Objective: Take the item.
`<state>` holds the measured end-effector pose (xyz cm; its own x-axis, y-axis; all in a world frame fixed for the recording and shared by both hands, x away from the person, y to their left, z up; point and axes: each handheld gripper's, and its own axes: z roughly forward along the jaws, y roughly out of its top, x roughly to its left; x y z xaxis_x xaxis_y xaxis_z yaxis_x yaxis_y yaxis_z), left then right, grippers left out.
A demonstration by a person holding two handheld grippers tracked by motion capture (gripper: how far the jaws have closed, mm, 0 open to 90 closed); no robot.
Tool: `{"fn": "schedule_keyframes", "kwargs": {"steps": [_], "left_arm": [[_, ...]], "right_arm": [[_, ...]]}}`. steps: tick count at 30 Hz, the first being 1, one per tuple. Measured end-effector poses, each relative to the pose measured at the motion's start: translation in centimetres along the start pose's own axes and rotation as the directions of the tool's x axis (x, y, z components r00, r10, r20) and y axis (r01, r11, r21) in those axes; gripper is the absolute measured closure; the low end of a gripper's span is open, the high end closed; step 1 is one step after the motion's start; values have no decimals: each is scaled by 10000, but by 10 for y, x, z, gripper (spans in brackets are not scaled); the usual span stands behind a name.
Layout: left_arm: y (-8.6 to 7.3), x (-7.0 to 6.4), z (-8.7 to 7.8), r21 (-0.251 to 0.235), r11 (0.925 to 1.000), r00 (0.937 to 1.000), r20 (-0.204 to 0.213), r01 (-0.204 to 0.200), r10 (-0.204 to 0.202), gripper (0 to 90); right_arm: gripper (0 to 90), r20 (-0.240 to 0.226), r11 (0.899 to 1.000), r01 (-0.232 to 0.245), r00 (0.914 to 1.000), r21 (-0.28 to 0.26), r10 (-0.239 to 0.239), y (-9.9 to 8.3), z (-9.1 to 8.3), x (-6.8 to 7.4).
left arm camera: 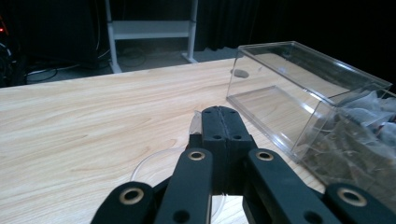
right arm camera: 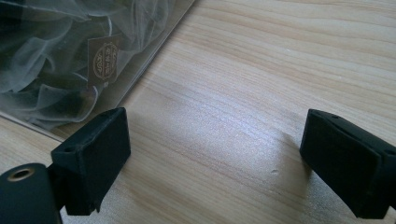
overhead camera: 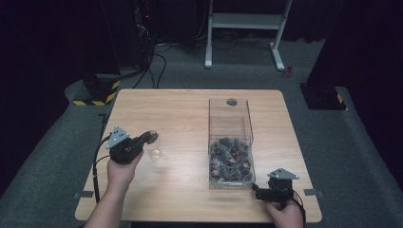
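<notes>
We took the clear box (overhead camera: 230,142) on the counter (overhead camera: 180,114) as our landmark. Its long axis ran away from the person, and the tea bags (overhead camera: 231,161) filled its near end. The left gripper (overhead camera: 151,137) hovered well to the left of the box, fingers (left arm camera: 223,135) pressed together, apparently pinching the rim of a clear round lid (overhead camera: 155,153); the lid edge was faint, so we could not confirm the grip. The right gripper (overhead camera: 256,191) sat just beside the box's near right corner, fingers (right arm camera: 95,156) spread wide over bare counter, and was the nearer to the tea bags. The bags' outlines blurred through the box wall.
</notes>
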<state>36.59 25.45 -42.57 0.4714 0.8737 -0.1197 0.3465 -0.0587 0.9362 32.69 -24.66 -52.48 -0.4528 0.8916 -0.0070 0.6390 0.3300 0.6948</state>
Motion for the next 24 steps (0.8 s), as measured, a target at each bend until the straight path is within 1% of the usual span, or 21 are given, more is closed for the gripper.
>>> {"fn": "schedule_keyframes", "kwargs": {"steps": [13, 16, 24], "left_arm": [[-8, 7, 4, 223, 9996, 9997, -157, 186, -183, 900], [-9, 8, 4, 303, 9995, 9997, -193, 118, -113, 900], [-14, 11, 7, 461, 9987, 9994, -301, 211, -197, 900]], "right_arm": [[82, 0, 10000, 4, 10000, 0, -4, 0, 0, 0], [82, 0, 10000, 2, 10000, 0, -2, 0, 0, 0], [82, 0, 10000, 2, 10000, 1, -2, 0, 0, 0]]}}
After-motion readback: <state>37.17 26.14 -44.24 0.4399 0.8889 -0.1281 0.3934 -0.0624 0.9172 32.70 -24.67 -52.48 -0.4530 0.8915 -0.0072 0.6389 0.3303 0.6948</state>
